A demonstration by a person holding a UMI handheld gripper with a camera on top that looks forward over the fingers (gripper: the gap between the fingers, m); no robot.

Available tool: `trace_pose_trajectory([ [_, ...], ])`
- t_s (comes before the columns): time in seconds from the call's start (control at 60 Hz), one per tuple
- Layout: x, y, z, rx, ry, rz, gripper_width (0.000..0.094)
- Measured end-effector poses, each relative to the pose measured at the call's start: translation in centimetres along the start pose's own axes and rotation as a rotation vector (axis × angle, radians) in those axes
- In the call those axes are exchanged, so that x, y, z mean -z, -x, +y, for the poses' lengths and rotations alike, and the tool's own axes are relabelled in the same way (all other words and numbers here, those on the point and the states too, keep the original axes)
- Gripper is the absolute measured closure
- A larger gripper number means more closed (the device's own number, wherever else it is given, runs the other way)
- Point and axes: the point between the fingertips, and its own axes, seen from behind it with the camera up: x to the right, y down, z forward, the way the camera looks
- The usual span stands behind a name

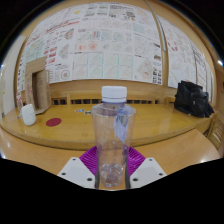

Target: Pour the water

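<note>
gripper view looks along the claw (112, 172), whose two fingers (78, 170) are clamped on a clear plastic bottle (112, 135) with a white cap. the bottle stands upright between the purple pads (93, 158), which press on its lower sides, and it rises well above the fingertips. beyond it lies a wooden table (160, 125) bearing a white cup (28, 115) and a small red disc (53, 122) near that cup. a black bag (192, 99) rests at the table's far side, under walls covered in printed sheets (110, 40).
</note>
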Motion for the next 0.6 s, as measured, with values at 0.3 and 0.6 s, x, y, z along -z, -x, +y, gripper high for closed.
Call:
trace_pose_trajectory([
  [0.3,0.8,-1.6,-6.2,0.178,-0.019,0.157,0.0601],
  [0.6,0.2,3.7,-27.4,0.859,-0.175,0.481,0.0602],
])
